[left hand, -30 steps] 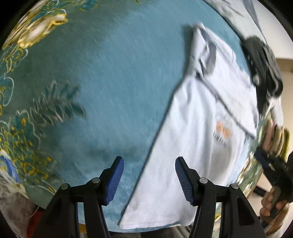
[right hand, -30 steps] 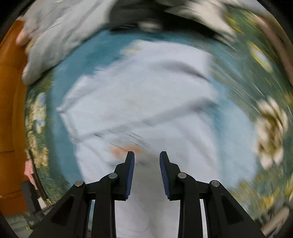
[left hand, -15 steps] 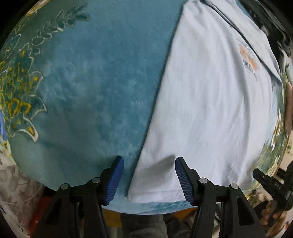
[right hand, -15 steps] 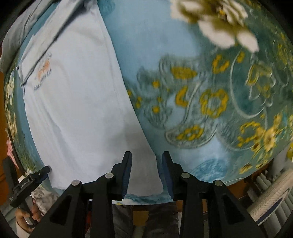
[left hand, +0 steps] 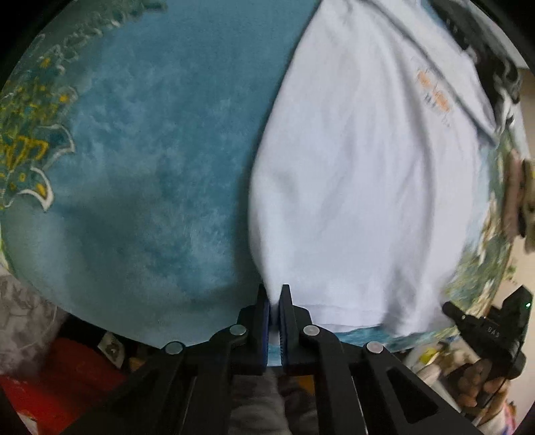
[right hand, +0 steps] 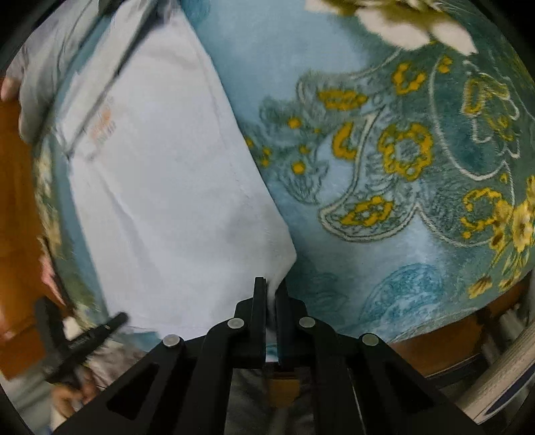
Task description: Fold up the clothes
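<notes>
shirt top (left hand: 384, 30): running out past the frame's upper edge in the left wrist view, collar not showing
shirt logo (left hand: 433, 92): orange print smearing, lettering unreadable
shirt corners: disappearing between the closed jaws in both views
dark clothing (left hand: 501, 73): blurring at right rim, type unclear
hand (right hand: 70, 391): blurring in the right wrist view

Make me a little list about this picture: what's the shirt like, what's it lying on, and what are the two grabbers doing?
garment: white cotton T-shirt with small orange chest print, spread flat
surface: teal plush blanket with yellow flower pattern
left gripper: jaws closed on the shirt's bottom hem corner
right gripper: jaws closed on the opposite bottom hem corner
fold stage: both bottom corners pinched, hem not yet folded over
</notes>
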### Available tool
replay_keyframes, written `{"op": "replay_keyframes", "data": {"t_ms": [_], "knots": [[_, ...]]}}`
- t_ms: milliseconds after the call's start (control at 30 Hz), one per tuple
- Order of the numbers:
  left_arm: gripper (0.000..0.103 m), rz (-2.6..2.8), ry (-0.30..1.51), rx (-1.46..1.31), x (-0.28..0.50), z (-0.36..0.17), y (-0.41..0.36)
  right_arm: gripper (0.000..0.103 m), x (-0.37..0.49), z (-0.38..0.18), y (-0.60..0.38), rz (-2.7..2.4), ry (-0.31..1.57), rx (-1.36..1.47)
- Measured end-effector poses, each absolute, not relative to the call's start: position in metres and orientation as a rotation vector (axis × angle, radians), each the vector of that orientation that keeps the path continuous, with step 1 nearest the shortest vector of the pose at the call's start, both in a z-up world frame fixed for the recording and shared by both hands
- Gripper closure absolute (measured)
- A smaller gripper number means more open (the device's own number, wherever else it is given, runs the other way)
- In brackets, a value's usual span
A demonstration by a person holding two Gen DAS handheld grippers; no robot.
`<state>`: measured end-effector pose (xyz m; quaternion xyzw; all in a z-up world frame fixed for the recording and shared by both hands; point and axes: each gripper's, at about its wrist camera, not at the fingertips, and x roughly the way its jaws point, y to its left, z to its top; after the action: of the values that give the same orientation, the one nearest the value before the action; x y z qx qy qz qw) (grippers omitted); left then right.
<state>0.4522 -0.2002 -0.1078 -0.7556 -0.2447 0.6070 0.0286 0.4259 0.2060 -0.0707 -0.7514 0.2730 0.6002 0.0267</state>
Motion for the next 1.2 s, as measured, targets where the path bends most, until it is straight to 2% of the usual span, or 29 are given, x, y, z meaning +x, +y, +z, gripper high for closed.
{"op": "replay_keyframes", "data": {"t_ms": [267,367,533,833,1000,1200], "knots": [[0.098,1.920,-1.004,-2.134,0.421,-0.066,-0.219,0.099,0.371,-0.027,0.245,1.914,1.235,-2.101],[0.098,1.920,-1.086,-2.069,0.366,-0.064,-0.245,0.099,0.329,-0.029,0.244,1.910,1.328,-2.022],[0.098,1.946,-1.078,-1.993,0.259,-0.073,-0.262,0.099,0.246,-0.026,0.241,1.963,1.344,-1.979],[0.098,1.919,-1.150,-1.951,0.129,-0.098,-0.268,0.099,0.128,-0.037,0.237,1.944,1.348,-1.905],[0.098,1.878,-1.243,-1.980,0.092,-0.128,-0.262,0.099,0.091,-0.054,0.238,1.886,1.321,-1.896],[0.095,1.744,-1.464,-1.996,0.083,-0.155,-0.272,0.095,0.082,-0.071,0.240,1.837,1.345,-1.898]]}}
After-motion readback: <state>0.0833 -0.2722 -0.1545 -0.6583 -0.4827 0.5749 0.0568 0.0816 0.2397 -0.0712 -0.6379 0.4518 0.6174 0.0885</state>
